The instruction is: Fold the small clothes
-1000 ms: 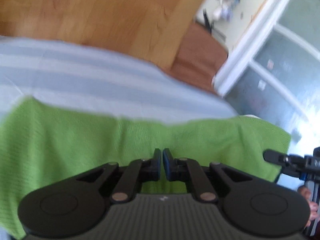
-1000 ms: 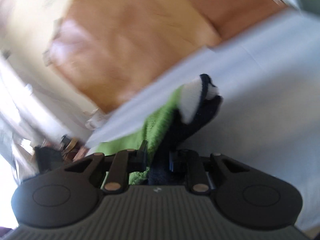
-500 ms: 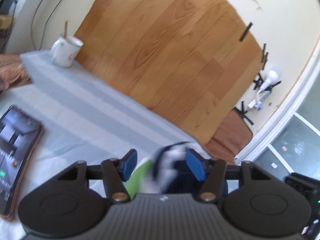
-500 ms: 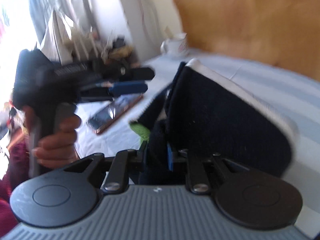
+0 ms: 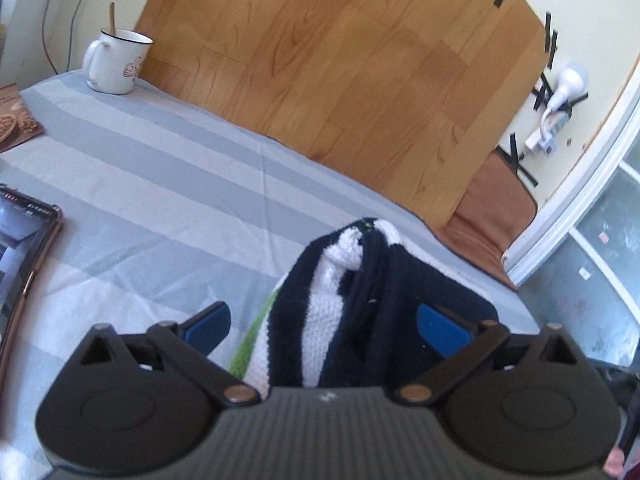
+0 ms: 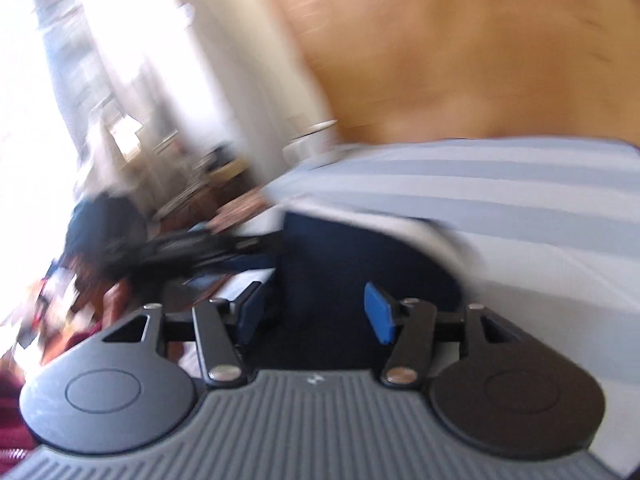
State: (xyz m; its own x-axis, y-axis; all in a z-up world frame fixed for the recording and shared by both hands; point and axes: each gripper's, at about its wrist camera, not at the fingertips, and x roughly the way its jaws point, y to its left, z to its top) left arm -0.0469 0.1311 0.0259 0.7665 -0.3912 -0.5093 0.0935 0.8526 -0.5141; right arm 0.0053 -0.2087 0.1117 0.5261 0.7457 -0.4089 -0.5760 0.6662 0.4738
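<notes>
A small knit garment (image 5: 352, 300), navy with white stripes and a green part, lies bunched on the striped grey cloth (image 5: 160, 184). In the left wrist view it sits between the wide-open fingers of my left gripper (image 5: 324, 320), untouched by the blue pads (image 5: 440, 326). In the blurred right wrist view the navy garment (image 6: 340, 264) lies between the open fingers of my right gripper (image 6: 316, 312), not pinched. The left gripper (image 6: 192, 248) shows there at the left.
A white mug (image 5: 116, 62) with a stick in it stands at the far left corner of the cloth. A phone (image 5: 24, 240) lies at the left edge. A wooden floor (image 5: 340, 60) lies beyond the table. A booklet (image 5: 16, 120) sits far left.
Both grippers have opened: the left let go of the green cloth, the right let go of the navy garment. The garment now lies bunched with the navy part on top.
</notes>
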